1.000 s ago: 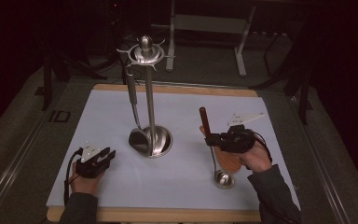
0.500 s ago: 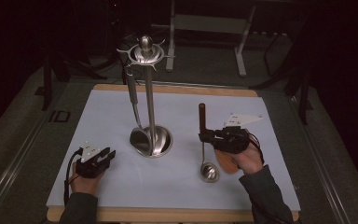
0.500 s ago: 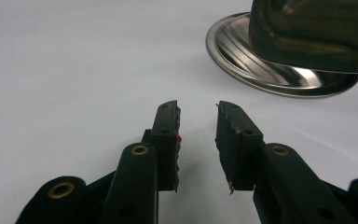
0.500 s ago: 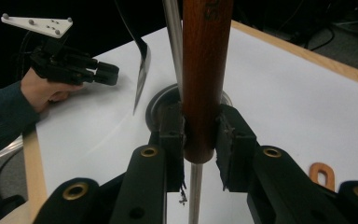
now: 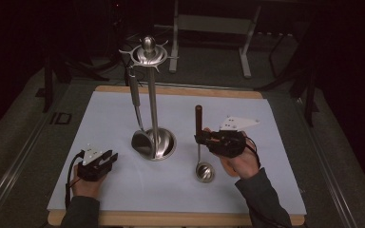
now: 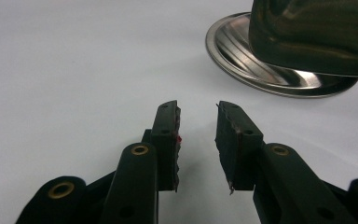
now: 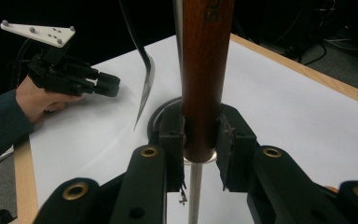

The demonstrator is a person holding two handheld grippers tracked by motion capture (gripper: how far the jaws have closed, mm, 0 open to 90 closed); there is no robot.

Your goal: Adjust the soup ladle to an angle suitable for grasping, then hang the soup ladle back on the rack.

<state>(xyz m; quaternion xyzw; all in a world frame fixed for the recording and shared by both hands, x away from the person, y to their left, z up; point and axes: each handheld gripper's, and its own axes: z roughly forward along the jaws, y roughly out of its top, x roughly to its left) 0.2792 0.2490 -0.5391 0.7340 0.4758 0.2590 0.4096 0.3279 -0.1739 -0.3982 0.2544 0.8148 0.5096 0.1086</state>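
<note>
A steel utensil stand (image 5: 153,95) rises from a round base (image 5: 160,143) at the middle of the white mat. A steel utensil (image 5: 134,92) hangs from its top ring, its wide end low beside the base. My right gripper (image 5: 200,138) is shut on the dark wooden handle (image 7: 204,79) of a small ladle (image 5: 199,118), held upright just right of the stand, with the bowl (image 5: 204,172) close to the mat. My left gripper (image 5: 108,158) rests on the mat left of the base, open and empty (image 6: 197,135), with the stand base (image 6: 279,74) just ahead.
The white mat (image 5: 123,199) lies on a wooden board with its edge showing at front and back. In the right gripper view, the hanging utensil (image 7: 144,88) and the left gripper (image 7: 74,77) lie beyond the ladle. Dark floor and metal frames surround the table.
My right gripper has moved left toward the stand with the ladle, which now stands more upright; its bowl has shifted left. The left gripper has stayed in place.
</note>
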